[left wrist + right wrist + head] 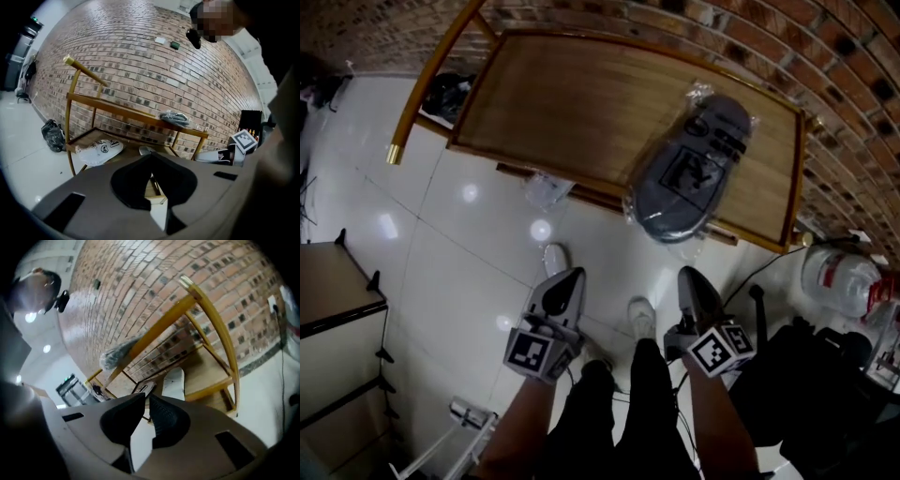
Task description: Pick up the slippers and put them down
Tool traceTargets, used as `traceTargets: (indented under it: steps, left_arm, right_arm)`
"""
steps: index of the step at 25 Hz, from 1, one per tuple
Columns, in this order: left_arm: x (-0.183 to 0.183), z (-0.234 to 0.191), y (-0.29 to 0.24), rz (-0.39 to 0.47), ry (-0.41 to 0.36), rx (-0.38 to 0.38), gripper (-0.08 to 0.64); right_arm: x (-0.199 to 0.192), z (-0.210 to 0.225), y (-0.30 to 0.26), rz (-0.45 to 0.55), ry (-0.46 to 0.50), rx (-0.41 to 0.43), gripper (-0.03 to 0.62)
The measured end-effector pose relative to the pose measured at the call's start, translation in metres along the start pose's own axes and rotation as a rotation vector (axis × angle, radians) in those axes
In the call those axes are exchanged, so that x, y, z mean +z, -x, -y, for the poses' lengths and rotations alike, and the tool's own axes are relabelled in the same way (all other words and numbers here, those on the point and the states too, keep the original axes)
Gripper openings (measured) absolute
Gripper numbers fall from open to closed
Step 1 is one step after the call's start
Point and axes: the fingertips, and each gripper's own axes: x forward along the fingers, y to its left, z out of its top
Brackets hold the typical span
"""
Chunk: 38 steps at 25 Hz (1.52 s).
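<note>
A pair of dark grey slippers [689, 169] in a clear plastic bag lies on the right part of the wooden cart's top shelf [553, 103]. In the left gripper view the slippers [174, 117] rest on that shelf, far ahead. In the right gripper view, which is rolled, the bag [119, 352] shows on the tilted shelf. Both grippers hang low in front of the cart, over the white floor, apart from the slippers. My left gripper [572, 278] [151, 158] is shut and holds nothing. My right gripper [686, 277] [146, 398] is shut too, nothing between its fingers.
A white bagged pair [99, 149] lies on the cart's lower shelf. A black bag [445, 94] sits on the floor left of the cart. A wooden cabinet [333, 291] stands at the left, a clear jug [839, 277] and dark clutter at the right. A brick wall backs the cart.
</note>
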Motion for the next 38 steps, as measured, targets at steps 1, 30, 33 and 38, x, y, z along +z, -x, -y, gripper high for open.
traceTargets:
  steps: [1, 30, 33, 38]
  left_arm:
    - [-0.003, -0.002, -0.002, 0.002, 0.007, 0.002, 0.000]
    - [-0.015, -0.019, 0.001, -0.011, 0.069, -0.010, 0.000]
    - [-0.014, -0.014, 0.004, -0.010, 0.058, -0.018, 0.000]
    - [-0.020, -0.006, 0.011, -0.027, 0.052, -0.029, 0.000]
  right_arm:
    - [-0.005, 0.010, -0.005, 0.015, -0.102, 0.003, 0.047]
    - [-0.044, 0.080, -0.108, 0.200, -0.815, 0.037, 0.066]
    - [-0.046, 0.077, -0.096, 0.206, -0.833, 0.040, 0.063]
    - [-0.051, 0.069, -0.059, 0.218, -0.837, 0.095, 0.061]
